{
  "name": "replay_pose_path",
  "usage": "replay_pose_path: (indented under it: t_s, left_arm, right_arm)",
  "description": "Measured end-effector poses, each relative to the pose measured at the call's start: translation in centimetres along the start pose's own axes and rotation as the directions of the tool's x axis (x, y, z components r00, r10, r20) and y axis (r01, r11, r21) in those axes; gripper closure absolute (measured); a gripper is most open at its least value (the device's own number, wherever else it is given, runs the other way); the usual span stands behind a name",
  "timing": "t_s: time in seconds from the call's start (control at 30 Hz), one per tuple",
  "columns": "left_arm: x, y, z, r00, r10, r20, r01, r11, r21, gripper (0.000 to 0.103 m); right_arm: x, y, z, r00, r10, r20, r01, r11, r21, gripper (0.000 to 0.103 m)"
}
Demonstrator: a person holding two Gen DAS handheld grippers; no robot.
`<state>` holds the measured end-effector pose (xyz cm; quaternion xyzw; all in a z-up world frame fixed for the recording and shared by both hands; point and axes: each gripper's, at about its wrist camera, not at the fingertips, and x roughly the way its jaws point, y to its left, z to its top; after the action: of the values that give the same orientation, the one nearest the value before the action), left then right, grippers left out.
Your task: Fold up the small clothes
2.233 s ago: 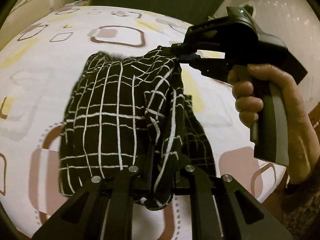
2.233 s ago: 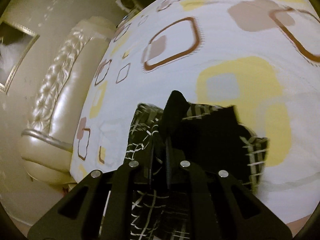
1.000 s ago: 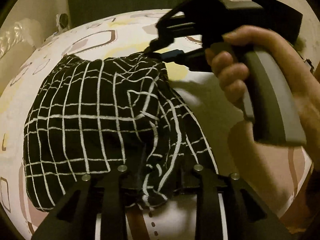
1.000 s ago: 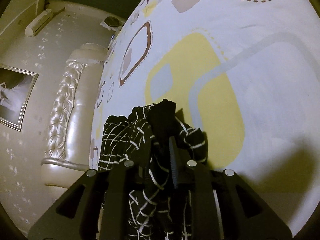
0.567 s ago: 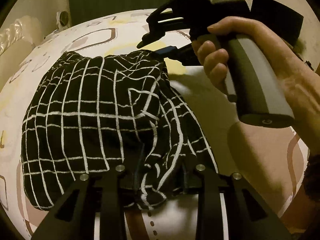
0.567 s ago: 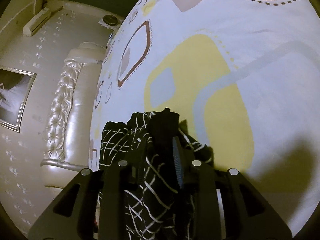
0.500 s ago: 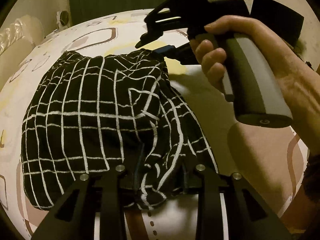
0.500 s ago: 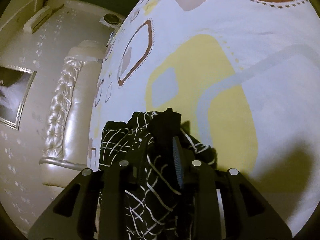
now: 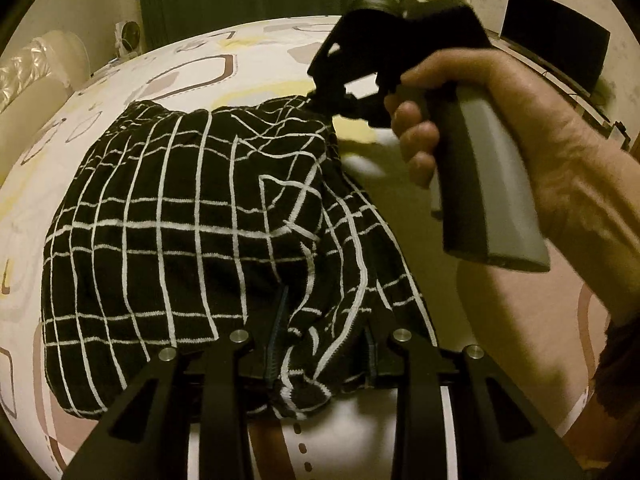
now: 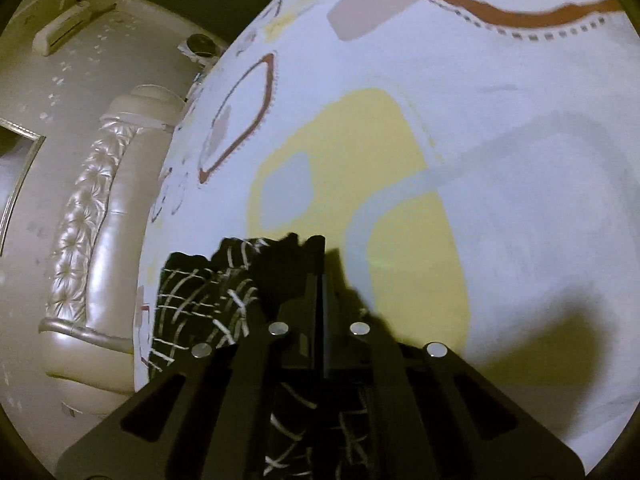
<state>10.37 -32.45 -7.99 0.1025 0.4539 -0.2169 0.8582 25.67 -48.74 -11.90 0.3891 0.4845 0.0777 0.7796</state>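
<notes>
Left wrist view: black white-checked knit garment point(image 9: 192, 232) lies on the patterned bedsheet point(image 9: 460, 420), bunched edge pinched between left gripper point(image 9: 320, 360) fingers; right gripper point(image 10: 320, 276) fingers closed on its far corner. Folding looks barely begun.

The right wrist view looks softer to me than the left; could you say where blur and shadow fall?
Right wrist view: the black white-checked garment is motion-smeared, and a dark shadow falls on the patterned bedsheet at lower right. Left wrist view: the garment is sharp; the right gripper is slightly blurred.
</notes>
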Motion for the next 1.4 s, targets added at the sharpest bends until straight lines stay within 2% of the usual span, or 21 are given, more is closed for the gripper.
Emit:
replay_pose_path:
  t_s: [0.23, 0.33, 0.43, 0.53, 0.63, 0.73, 0.8, 0.93, 1.0, 1.03, 1.13, 1.17, 1.27, 1.4]
  left_arm:
    - [0.1, -0.3, -0.1, 1.0, 0.013, 0.001, -0.013, 1.0, 0.013, 0.071]
    - [0.1, -0.2, -0.2, 1.0, 0.01, 0.005, -0.01, 1.0, 0.009, 0.071]
    - [-0.3, -0.1, -0.3, 1.0, 0.008, 0.012, -0.008, 1.0, 0.005, 0.071]
    - [-0.4, 0.0, -0.2, 1.0, 0.003, 0.02, -0.003, 1.0, -0.004, 0.071]
    - [0.0, -0.5, -0.2, 1.0, 0.025, 0.018, -0.025, 0.999, 0.032, 0.071]
    - [0.4, -1.3, -0.6, 0.998, 0.055, 0.022, -0.057, 0.994, 0.097, 0.068]
    - [0.1, -1.2, -0.8, 0.998, 0.05, 0.035, -0.054, 0.993, 0.11, 0.067]
    - [-1.5, -0.4, -1.5, 0.998, -0.001, 0.058, -0.004, 0.995, 0.095, 0.062]
    - [-2.8, 0.2, -2.3, 0.996, -0.046, 0.073, 0.039, 0.994, 0.103, 0.058]
    - [-3.9, 0.7, -3.2, 0.993, -0.073, 0.087, 0.064, 0.992, 0.108, 0.057]
    - [-6.4, 2.6, -5.6, 0.985, -0.115, 0.132, 0.102, 0.989, 0.105, 0.055]
    - [-7.0, 3.1, -6.3, 0.983, -0.119, 0.143, 0.104, 0.989, 0.107, 0.055]
    - [-8.5, 5.9, -8.8, 0.981, -0.063, 0.184, 0.047, 0.995, 0.089, 0.053]
    - [-8.4, 9.6, -10.2, 0.986, -0.018, 0.164, 0.019, 1.0, -0.003, 0.053]
  right_arm:
    - [-0.5, -0.6, -0.3, 0.999, -0.002, 0.032, 0.001, 0.999, 0.038, 0.102]
    - [-1.4, -0.4, -0.3, 0.997, 0.025, 0.069, -0.029, 0.999, 0.045, 0.102]
    - [-3.4, 1.1, -0.7, 0.988, 0.086, 0.129, -0.084, 0.996, -0.015, 0.102]
    - [-4.6, 2.2, -0.6, 0.98, 0.112, 0.163, -0.102, 0.993, -0.065, 0.102]
    - [-3.8, 1.5, -0.2, 0.986, 0.072, 0.15, -0.065, 0.997, -0.05, 0.102]
    - [-1.6, -0.7, 0.0, 0.996, -0.006, 0.095, 0.005, 1.0, 0.015, 0.102]
    - [-0.9, -0.8, -0.6, 0.997, -0.03, 0.071, 0.029, 0.999, 0.021, 0.102]
    - [-2.0, -0.1, -1.3, 0.997, 0.02, 0.075, -0.021, 1.0, 0.016, 0.098]
    - [-3.9, 0.2, -2.2, 0.993, 0.067, 0.099, -0.069, 0.997, 0.02, 0.096]
    - [-5.1, 0.3, -3.0, 0.989, 0.102, 0.106, -0.105, 0.994, 0.019, 0.09]
    - [-7.9, 0.5, -5.4, 0.984, 0.124, 0.126, -0.126, 0.992, 0.006, 0.072]
    - [-8.8, 0.4, -6.9, 0.983, 0.138, 0.124, -0.14, 0.99, 0.007, 0.068]
    - [-10.3, -0.3, -10.9, 0.981, 0.165, 0.105, -0.169, 0.985, 0.03, 0.065]
    - [-11.0, -1.4, -15.5, 0.978, 0.193, 0.083, -0.2, 0.976, 0.081, 0.065]
